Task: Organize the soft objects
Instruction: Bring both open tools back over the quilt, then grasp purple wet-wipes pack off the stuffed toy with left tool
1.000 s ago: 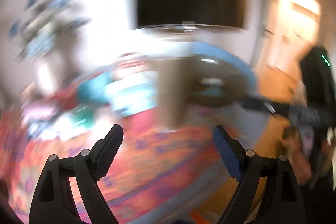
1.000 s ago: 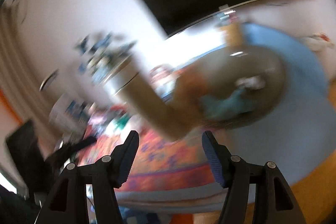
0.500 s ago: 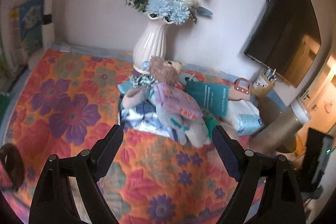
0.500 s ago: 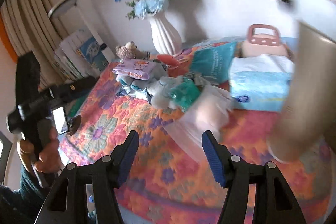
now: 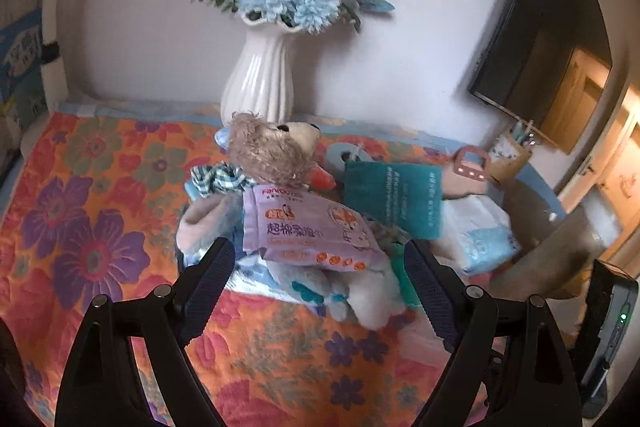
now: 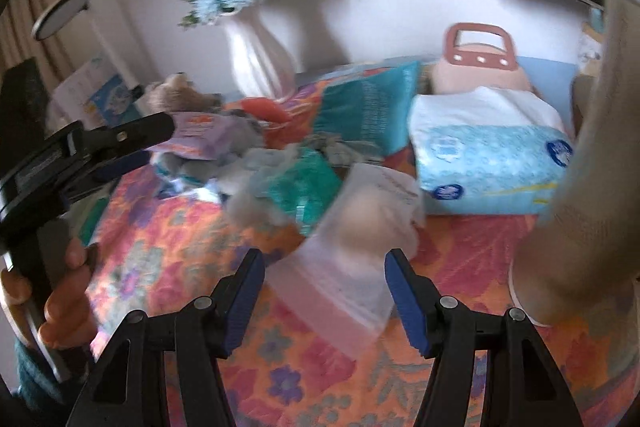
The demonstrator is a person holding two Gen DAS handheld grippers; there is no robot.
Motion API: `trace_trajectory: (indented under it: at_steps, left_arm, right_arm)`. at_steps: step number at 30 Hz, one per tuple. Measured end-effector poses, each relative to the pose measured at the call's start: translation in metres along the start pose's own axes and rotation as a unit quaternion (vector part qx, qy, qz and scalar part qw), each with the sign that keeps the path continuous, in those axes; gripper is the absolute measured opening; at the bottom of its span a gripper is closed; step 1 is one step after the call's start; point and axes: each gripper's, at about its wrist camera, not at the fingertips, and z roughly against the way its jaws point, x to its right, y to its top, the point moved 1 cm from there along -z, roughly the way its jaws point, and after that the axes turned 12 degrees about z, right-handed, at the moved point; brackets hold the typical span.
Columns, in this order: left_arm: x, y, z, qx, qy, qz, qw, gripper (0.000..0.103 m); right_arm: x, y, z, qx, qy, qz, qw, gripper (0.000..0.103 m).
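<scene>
A heap of soft things lies on the floral quilt (image 5: 92, 211). In it are a brown teddy bear (image 5: 272, 151), a purple wipes packet (image 5: 308, 231) across the bear's body, a teal packet (image 5: 394, 203) and a blue-white tissue pack (image 5: 480, 235). My left gripper (image 5: 319, 263) is open just short of the heap, its fingers either side of the purple packet and not touching it. My right gripper (image 6: 324, 267) is open over a clear zip bag (image 6: 352, 239) with something beige inside. Beyond the bag lie a green packet (image 6: 300, 187) and the tissue pack (image 6: 492, 163).
A white vase (image 5: 260, 75) of blue flowers stands at the wall behind the heap. A pink handled bag (image 6: 480, 63) sits behind the tissue pack, and a tall beige cylinder (image 6: 580, 167) rises close on the right. A hand (image 6: 60, 291) holds the left gripper's black handle.
Both views swung from a blurred dark screen and a round table over to the quilt. In the last half second both grippers drew closer to the heap, jaws unchanged.
</scene>
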Motion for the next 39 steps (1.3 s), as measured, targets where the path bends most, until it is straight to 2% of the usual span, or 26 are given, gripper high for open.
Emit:
trace_trajectory:
  at_steps: [3,5,7,10,12,15,18,23,34,36,38,39]
  left_arm:
    - [0.0,-0.006,0.003,0.062,0.004,-0.006,0.998,0.085]
    - [-0.005,-0.012,0.006,0.108,0.011,0.004,0.994,0.085]
    - [-0.01,-0.018,0.007,0.13,0.018,0.011,0.9913,0.085]
    - [-0.009,-0.021,0.007,0.135,0.027,-0.001,0.9905,0.085]
    - [-0.006,-0.024,0.004,0.131,0.034,-0.014,0.9907,0.085]
    - [-0.005,-0.026,0.002,0.125,0.035,-0.017,0.9914,0.086]
    - [-0.005,-0.028,-0.002,0.116,0.037,-0.017,0.9925,0.086]
    - [-0.001,-0.031,-0.001,0.127,0.057,-0.03,0.9898,0.086]
    - [-0.005,-0.024,0.008,0.121,0.036,-0.007,0.992,0.085]
    - [0.002,-0.02,0.016,0.118,0.024,-0.019,0.9925,0.085]
    - [0.018,-0.014,0.025,0.096,-0.003,-0.058,0.9937,0.086]
    - [0.024,-0.012,0.025,0.086,-0.003,-0.075,0.9935,0.086]
  right_arm:
    - [0.003,-0.005,-0.005,0.017,-0.025,-0.016,0.999,0.061]
    - [-0.001,-0.003,-0.001,0.042,-0.037,-0.009,0.998,0.061]
    - [-0.01,0.003,0.003,0.065,-0.057,0.012,0.996,0.061]
    - [-0.022,0.011,0.01,0.1,-0.106,0.047,0.988,0.061]
    - [-0.026,0.011,0.011,0.12,-0.134,0.057,0.982,0.072]
    - [-0.026,0.007,0.008,0.127,-0.154,0.051,0.978,0.076]
    - [-0.024,0.008,0.003,0.116,-0.148,0.052,0.981,0.08]
    - [-0.02,0.01,-0.001,0.109,-0.144,0.041,0.983,0.08]
    - [-0.017,0.008,-0.001,0.11,-0.148,0.033,0.982,0.082]
    - [-0.016,0.008,-0.002,0.109,-0.144,0.031,0.983,0.082]
    - [-0.015,0.008,-0.001,0.11,-0.141,0.029,0.983,0.082]
    - [-0.015,0.007,-0.001,0.111,-0.14,0.028,0.983,0.082]
